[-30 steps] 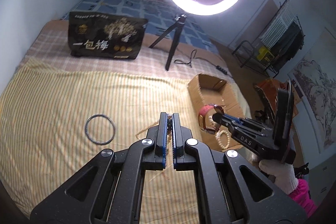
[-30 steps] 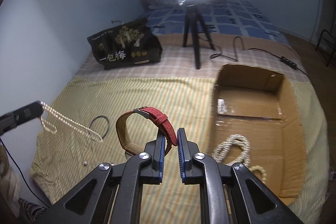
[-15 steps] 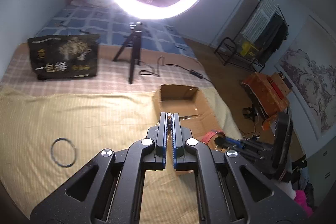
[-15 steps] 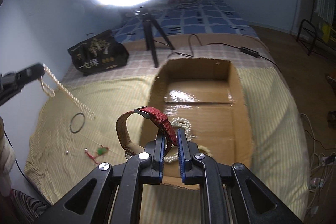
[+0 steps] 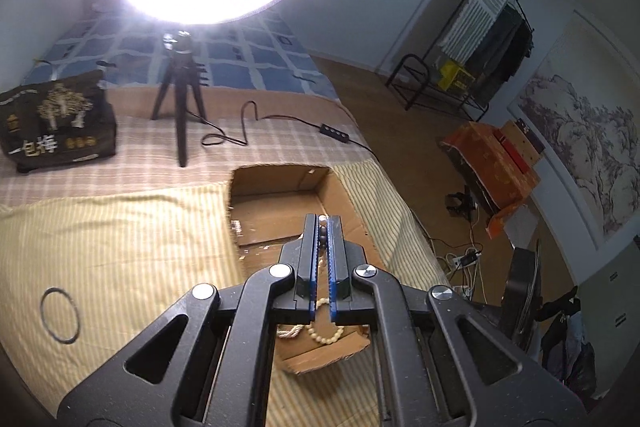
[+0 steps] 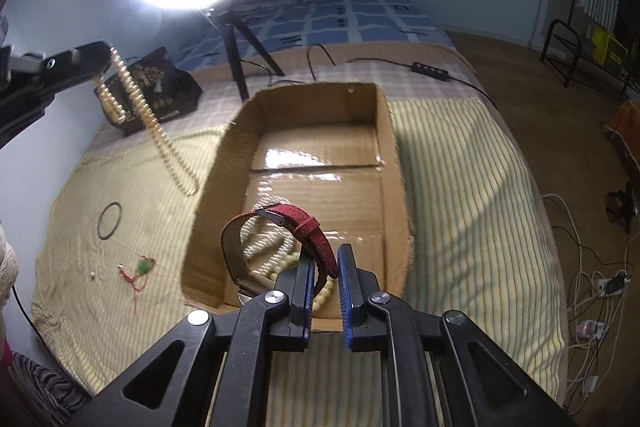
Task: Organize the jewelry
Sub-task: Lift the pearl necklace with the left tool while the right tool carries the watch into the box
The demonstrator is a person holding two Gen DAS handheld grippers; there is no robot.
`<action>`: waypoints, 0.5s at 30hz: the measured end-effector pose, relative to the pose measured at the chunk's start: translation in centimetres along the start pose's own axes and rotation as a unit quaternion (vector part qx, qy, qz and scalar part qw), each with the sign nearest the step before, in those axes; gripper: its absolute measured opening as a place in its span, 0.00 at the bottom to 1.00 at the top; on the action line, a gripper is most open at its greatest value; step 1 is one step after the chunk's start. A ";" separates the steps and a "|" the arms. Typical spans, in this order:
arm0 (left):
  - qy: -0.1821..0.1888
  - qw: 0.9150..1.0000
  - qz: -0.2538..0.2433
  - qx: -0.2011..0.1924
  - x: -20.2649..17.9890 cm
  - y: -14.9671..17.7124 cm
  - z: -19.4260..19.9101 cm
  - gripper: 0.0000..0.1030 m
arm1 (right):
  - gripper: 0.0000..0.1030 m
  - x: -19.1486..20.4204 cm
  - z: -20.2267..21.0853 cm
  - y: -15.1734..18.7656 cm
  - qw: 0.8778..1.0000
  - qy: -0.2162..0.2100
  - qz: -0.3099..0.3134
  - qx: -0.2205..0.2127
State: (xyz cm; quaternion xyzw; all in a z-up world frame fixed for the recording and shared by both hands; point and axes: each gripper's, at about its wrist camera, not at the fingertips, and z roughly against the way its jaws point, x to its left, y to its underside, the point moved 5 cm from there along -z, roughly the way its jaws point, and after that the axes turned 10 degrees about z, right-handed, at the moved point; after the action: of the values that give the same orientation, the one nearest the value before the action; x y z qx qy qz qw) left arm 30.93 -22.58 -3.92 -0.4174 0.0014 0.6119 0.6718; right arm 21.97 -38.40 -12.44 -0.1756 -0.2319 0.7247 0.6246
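Observation:
My left gripper is shut on a cream bead necklace, which hangs from its tip in the right wrist view, left of the cardboard box. My right gripper is shut on a red watch strap and holds it above the near end of the box. Several bead strands lie inside the box, also seen under the watch.
A black ring and a small red and green trinket lie on the yellow striped cloth left of the box. A ring light on a tripod and a dark bag stand behind. A power strip cable runs past the box.
Both grippers have moved toward the box. The watch now hangs over the box's near end, and the necklace has swung closer to the box's left wall.

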 end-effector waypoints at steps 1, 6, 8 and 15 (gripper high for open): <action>0.000 1.000 -0.001 0.002 -0.3 0.1 -0.6 0.01 | 0.09 -0.3 -0.1 0.2 1.000 0.001 -0.002 0.002; -0.004 1.000 0.000 0.018 -0.9 0.6 -3.4 0.01 | 0.09 -1.4 -0.6 0.9 1.000 0.001 -0.011 0.011; -0.007 1.000 0.000 0.024 -1.2 0.9 -4.3 0.01 | 0.09 -1.7 -0.8 1.0 1.000 0.001 -0.013 0.013; -0.017 0.999 -0.007 0.044 -1.8 1.8 -7.3 0.01 | 0.09 -2.4 -1.4 1.1 1.000 0.004 -0.020 0.018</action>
State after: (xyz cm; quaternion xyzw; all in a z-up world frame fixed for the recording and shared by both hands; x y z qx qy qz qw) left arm 32.72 -28.37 -8.72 -0.3767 0.0140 0.6135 0.6939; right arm 22.21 -40.73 -14.30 -0.1630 -0.2198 0.7153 0.6430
